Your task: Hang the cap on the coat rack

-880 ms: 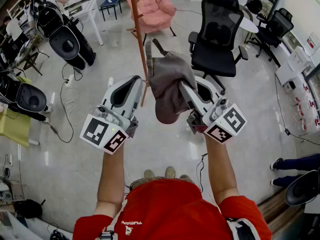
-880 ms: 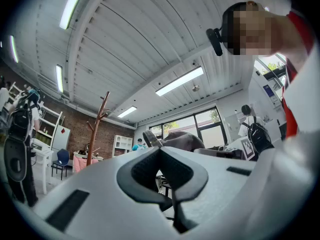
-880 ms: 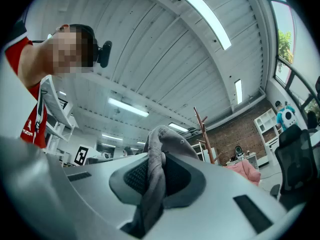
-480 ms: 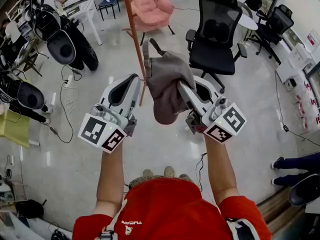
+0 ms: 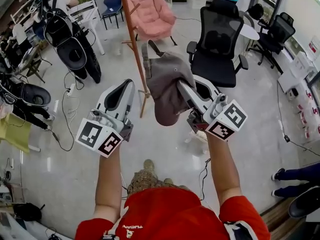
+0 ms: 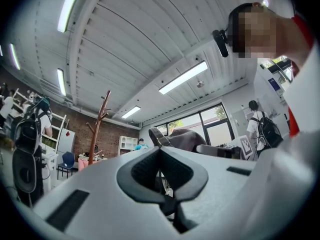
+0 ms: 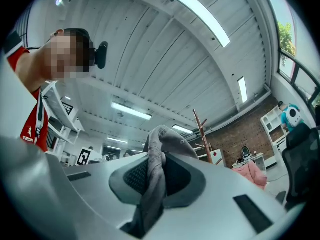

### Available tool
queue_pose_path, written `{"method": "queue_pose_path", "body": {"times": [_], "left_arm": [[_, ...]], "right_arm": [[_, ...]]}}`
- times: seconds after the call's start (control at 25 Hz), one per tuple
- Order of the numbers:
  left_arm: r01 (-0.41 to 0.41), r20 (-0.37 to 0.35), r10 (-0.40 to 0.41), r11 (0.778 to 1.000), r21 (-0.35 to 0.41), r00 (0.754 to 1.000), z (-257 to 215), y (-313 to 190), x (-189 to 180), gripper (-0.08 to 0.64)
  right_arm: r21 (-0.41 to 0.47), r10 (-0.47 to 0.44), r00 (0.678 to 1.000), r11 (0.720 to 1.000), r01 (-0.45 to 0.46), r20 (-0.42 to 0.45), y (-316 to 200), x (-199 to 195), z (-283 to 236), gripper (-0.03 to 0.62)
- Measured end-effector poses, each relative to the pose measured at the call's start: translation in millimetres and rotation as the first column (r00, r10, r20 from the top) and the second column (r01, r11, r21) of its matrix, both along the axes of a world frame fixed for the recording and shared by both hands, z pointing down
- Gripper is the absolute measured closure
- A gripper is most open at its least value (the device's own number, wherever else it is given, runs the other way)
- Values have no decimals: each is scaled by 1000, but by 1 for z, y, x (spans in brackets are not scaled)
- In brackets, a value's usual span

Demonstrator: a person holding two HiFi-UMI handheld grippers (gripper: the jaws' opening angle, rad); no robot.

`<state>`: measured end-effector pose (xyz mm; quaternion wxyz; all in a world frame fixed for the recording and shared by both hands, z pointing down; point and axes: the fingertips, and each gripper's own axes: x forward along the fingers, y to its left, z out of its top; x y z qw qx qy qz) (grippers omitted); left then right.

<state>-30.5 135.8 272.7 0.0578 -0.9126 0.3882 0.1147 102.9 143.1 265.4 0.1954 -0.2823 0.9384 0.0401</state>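
A grey cap (image 5: pixel 167 81) hangs from my right gripper (image 5: pixel 181 87), which is shut on its fabric and held up at chest height. In the right gripper view the cloth (image 7: pixel 164 140) is pinched between the dark pads and bulges above them. The wooden coat rack (image 5: pixel 129 29) stands just beyond the cap and a little to its left, with its pole upright and its pegs angled upward. It also shows in the left gripper view as the coat rack (image 6: pixel 99 125). My left gripper (image 5: pixel 127 85) is level with the cap's left side, shut and holding nothing.
A black office chair (image 5: pixel 217 39) stands right of the rack and a pink armchair (image 5: pixel 152 14) behind it. Black seat-like devices (image 5: pixel 72 49) and floor cables (image 5: pixel 65 119) line the left. Another person's legs (image 5: pixel 295 176) show at the right edge.
The view has crept forward, so the rack pole and the chairs sit slightly lower and nearer. My left gripper has sunk a little to the lower left. The cap stays in the right gripper.
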Motion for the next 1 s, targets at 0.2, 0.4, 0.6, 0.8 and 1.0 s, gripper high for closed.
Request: {"method": "queue_pose_path", "body": {"times": [0.2, 0.4, 0.6, 0.8, 1.0], "left_arm": [[11, 14, -11, 1000, 24, 1000, -6, -42, -12, 552], [1, 11, -1, 998, 55, 1000, -17, -115, -38, 552], [-28, 35, 25, 996, 85, 999, -49, -203, -62, 552], [-59, 64, 52, 993, 100, 997, -57, -265, -66, 552], [-71, 35, 68, 992, 104, 997, -93, -330, -78, 552]], "right_arm": [[28, -12, 1000, 1000, 12, -4, -43, -12, -13, 540], [51, -11, 1000, 999, 11, 3, -111, -34, -24, 540], [70, 13, 1000, 997, -13, 11, -206, -54, -62, 540], [111, 50, 999, 993, -48, -20, -272, -56, -83, 540], [138, 82, 997, 987, -79, -11, -334, -57, -124, 540]]}}
